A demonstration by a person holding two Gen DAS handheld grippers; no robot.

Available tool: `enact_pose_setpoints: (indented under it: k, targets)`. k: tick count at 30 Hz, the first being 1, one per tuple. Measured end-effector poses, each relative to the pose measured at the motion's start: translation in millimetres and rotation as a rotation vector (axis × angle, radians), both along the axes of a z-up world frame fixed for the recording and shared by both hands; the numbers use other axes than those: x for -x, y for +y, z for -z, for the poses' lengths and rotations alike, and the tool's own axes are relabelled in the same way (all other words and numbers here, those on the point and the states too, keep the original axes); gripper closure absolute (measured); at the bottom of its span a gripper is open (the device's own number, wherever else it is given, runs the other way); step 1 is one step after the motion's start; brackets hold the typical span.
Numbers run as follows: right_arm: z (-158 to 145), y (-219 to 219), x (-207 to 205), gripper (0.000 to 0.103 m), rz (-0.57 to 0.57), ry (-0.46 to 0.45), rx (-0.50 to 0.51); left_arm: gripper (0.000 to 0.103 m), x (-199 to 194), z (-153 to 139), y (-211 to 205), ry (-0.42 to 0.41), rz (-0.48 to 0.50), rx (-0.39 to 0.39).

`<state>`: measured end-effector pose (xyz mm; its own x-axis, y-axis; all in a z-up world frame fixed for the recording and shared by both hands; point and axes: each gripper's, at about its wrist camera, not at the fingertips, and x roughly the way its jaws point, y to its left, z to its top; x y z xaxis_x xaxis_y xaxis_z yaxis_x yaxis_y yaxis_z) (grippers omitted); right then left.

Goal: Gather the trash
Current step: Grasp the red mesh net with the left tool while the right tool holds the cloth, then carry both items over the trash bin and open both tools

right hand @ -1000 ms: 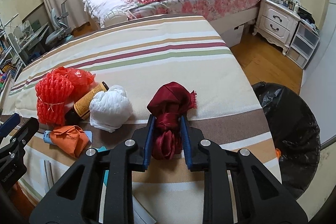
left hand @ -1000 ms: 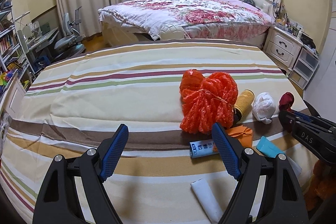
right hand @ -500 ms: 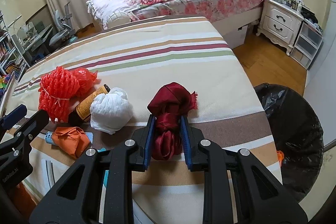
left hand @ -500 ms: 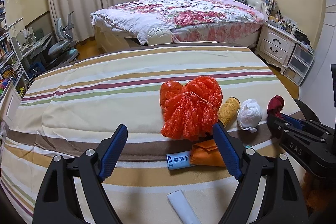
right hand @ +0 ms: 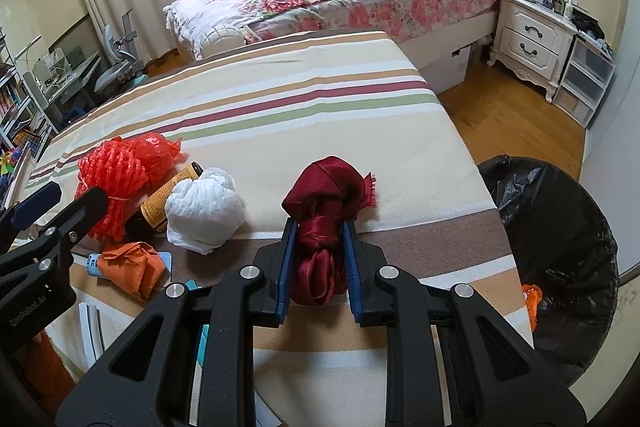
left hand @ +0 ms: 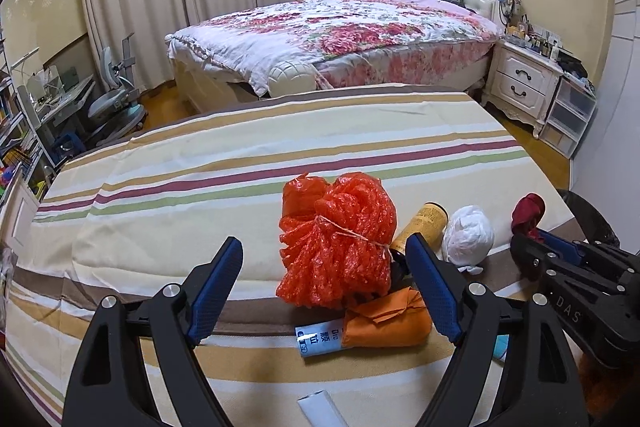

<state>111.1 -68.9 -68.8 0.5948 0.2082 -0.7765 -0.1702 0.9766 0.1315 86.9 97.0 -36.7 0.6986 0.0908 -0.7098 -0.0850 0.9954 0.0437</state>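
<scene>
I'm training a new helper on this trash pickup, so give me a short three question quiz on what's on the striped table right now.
1. True or false: the right tool is shut on the dark red cloth.
2. What lies between the orange net bundle and the white wad? A) a bottle B) a spoon C) a shoe
3. Fill in: the bin with the black bag stands off the table's ____ edge in the right wrist view.

Key: 1 true. 2 A, the yellow-labelled bottle. 3 right.
</scene>
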Motion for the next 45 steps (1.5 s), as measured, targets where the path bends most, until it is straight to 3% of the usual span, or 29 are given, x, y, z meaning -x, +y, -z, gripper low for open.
enact_pose_setpoints:
  k: [2,5,10,29,45]
  targets:
    - [0.3,-1.1,0.4,0.081,0.000,-0.004,0.005,0.022,-3.0,4.8,2.2,0.017,0.003,0.009]
    - [0.2,-1.3,2.2,0.081,-0.001,-0.008,0.008,0.045,-3.5,9.4,3.4,0.034,0.022,0.024]
    - [0.5,-1.0,2.6,0.081,-0.001,-0.009,0.008,0.056,2.3,7.4,2.8,0.017,0.034,0.021]
    - [-24.5,-17.5,23.9,0.082,0.036,-0.056,-0.007,0.059,35.8,-19.7,4.2,-0.053,0.033,0.104]
    - [-44.6,-95.9,62.2,0.081,0.192,-0.106,0.040,0.059,44.1,-39.4,-76.1,-0.111,0.221,0.102]
